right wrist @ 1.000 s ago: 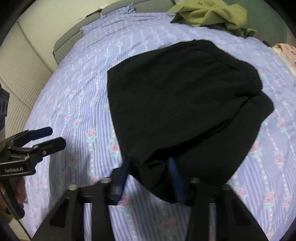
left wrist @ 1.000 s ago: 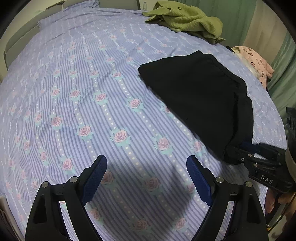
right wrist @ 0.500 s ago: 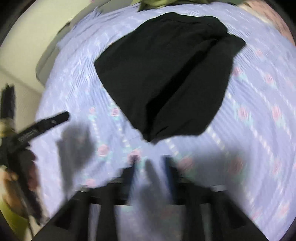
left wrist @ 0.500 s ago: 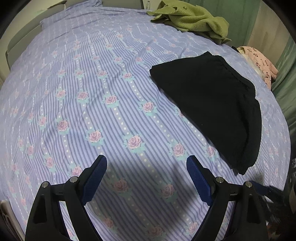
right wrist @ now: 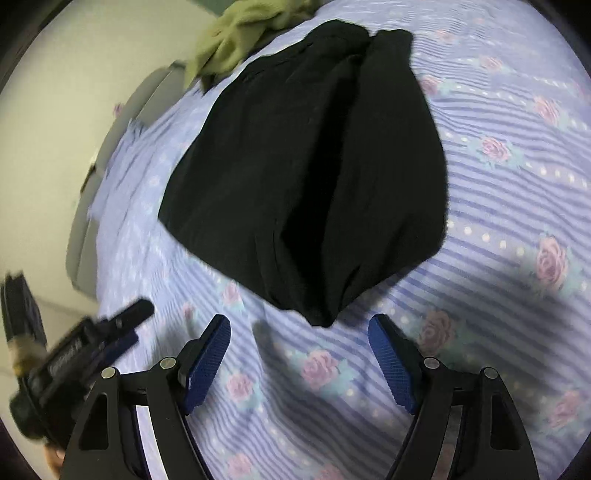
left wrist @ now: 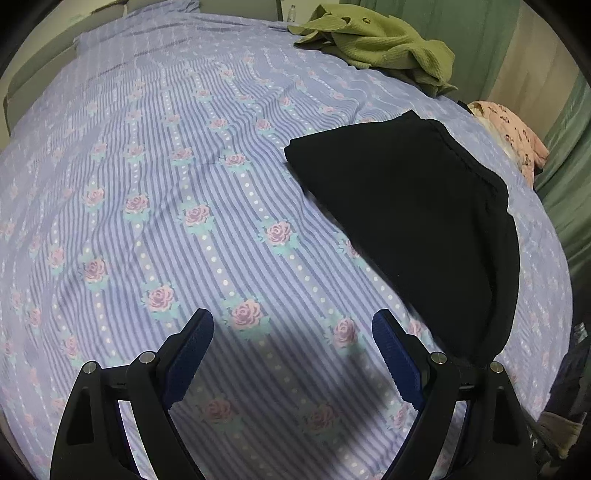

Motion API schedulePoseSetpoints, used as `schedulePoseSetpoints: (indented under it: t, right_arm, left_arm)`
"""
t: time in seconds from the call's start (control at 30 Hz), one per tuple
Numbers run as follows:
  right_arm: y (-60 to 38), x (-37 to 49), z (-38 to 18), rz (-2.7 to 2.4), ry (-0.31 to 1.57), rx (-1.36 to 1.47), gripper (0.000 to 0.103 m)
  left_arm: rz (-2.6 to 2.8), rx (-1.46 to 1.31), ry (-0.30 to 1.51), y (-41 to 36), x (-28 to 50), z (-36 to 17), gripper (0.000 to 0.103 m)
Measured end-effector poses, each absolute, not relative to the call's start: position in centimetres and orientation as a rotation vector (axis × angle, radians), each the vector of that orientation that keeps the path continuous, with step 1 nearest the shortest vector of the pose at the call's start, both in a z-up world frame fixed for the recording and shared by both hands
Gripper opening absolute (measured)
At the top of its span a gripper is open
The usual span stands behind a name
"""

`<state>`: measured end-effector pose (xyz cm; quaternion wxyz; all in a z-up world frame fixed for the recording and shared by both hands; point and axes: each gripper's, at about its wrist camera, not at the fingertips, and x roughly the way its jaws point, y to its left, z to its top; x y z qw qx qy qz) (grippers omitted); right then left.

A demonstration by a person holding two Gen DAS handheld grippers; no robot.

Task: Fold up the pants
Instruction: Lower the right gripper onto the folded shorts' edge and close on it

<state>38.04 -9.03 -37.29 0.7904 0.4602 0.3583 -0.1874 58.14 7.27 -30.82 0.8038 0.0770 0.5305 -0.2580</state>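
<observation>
The black pants [left wrist: 417,221] lie folded into a compact stack on the striped, rose-print bed sheet [left wrist: 166,184]. They also show in the right wrist view [right wrist: 306,177], with layered edges at the near end. My left gripper [left wrist: 293,343] is open and empty, above the sheet to the left of the pants. It also shows at the left of the right wrist view [right wrist: 107,336]. My right gripper [right wrist: 299,343] is open and empty, just short of the pants' near corner.
A crumpled green garment [left wrist: 376,44] lies at the far end of the bed, also seen in the right wrist view [right wrist: 240,29]. A pink patterned cloth [left wrist: 509,129] sits at the right edge. A green curtain [left wrist: 565,155] hangs beyond it.
My right gripper let go of the pants' near edge, opened and pulled back. The pants settled flat on the sheet. My left gripper stayed open and shifted slightly.
</observation>
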Motion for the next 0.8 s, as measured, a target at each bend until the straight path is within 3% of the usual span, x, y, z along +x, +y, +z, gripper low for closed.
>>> schedulePoseSetpoints:
  t: [0.47,0.8]
  right_arm:
    - [-11.8,40.2,-37.2,-0.396,0.679,1.099,0.081]
    - [-11.8,40.9,-37.3,-0.468,0.743,1.064,0.071]
  left_arm:
    - [-0.660,-0.012,1.167,4.5,64.3,-31.5,0.090]
    - [-0.635,-0.197,1.253,1.4,70.2,-35.1,0.094]
